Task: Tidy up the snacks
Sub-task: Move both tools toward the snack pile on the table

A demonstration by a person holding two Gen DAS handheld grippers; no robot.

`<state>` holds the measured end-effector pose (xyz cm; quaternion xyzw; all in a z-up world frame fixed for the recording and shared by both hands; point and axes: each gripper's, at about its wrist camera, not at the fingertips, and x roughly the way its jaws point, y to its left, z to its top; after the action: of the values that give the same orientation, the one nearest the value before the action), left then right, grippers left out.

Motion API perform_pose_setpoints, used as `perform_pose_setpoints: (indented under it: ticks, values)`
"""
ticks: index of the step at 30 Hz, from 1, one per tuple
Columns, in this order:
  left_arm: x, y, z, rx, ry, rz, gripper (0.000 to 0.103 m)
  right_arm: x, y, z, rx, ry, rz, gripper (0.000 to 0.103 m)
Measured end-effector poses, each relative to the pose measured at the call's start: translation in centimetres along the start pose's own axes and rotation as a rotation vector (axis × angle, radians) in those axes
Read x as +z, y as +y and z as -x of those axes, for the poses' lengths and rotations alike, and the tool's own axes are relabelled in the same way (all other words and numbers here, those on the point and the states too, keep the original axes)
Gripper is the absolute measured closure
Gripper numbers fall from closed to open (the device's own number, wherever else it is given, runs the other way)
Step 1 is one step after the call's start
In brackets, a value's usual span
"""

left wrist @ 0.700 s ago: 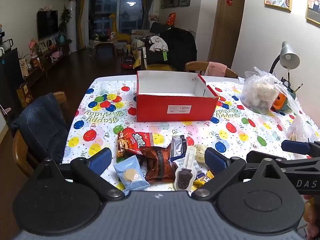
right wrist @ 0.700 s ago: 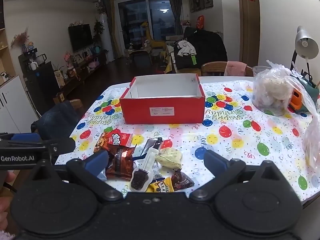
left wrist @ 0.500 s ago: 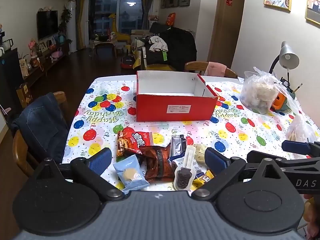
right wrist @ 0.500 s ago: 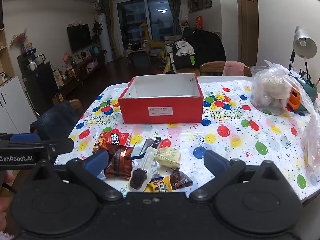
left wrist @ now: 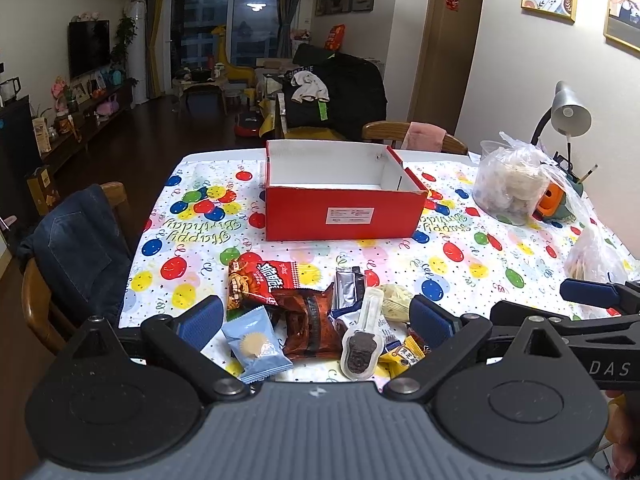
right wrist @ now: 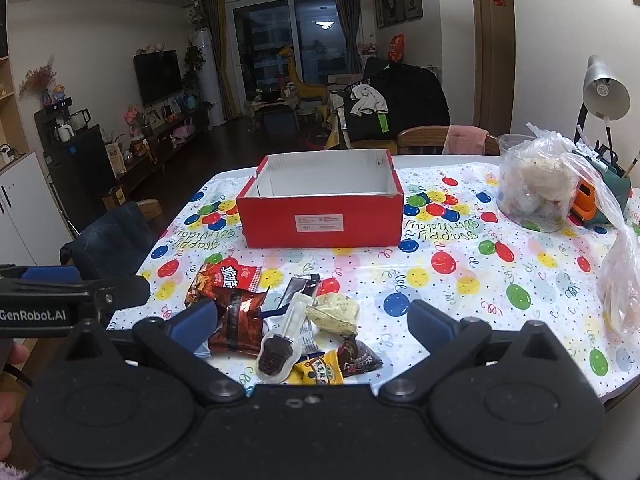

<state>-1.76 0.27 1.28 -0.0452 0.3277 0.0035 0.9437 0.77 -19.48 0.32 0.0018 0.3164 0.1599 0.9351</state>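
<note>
An open red box [left wrist: 344,210] [right wrist: 322,220] with a white, empty inside stands mid-table. A pile of snacks lies near the front edge: a red packet [left wrist: 260,280] [right wrist: 226,278], a dark brown bag [left wrist: 310,326] [right wrist: 236,326], a light blue sachet [left wrist: 256,344], a clear spoon-shaped pack [left wrist: 360,350] [right wrist: 278,350], a pale wrapped snack [right wrist: 334,312], yellow and brown sweets [right wrist: 320,372]. My left gripper [left wrist: 316,320] and right gripper [right wrist: 312,320] are both open and empty, hovering just in front of the pile.
The table wears a balloon-print cloth [left wrist: 460,256]. A plastic bag over a tub [left wrist: 508,184] [right wrist: 536,184], an orange-green item [left wrist: 554,204], a desk lamp [left wrist: 568,110] and a second plastic bag [right wrist: 620,280] stand at the right. A chair with a denim jacket [left wrist: 72,248] stands left.
Both views have barely shifted; the right gripper's view has dropped and edged slightly closer to the snack pile. Nothing was grasped or moved.
</note>
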Motion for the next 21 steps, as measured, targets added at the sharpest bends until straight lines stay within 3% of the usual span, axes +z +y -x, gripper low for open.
perform_pose_setpoints:
  ticks: [11, 21]
  values:
    - [0.2, 0.1, 0.8, -0.015, -0.042, -0.022, 0.003, -0.1, 0.3, 1.2, 0.02, -0.07, -0.018, 0.002]
    - [0.2, 0.1, 0.8, -0.018, -0.041, -0.02, 0.003, -0.1, 0.5, 1.0, 0.024, -0.054, -0.016, 0.002]
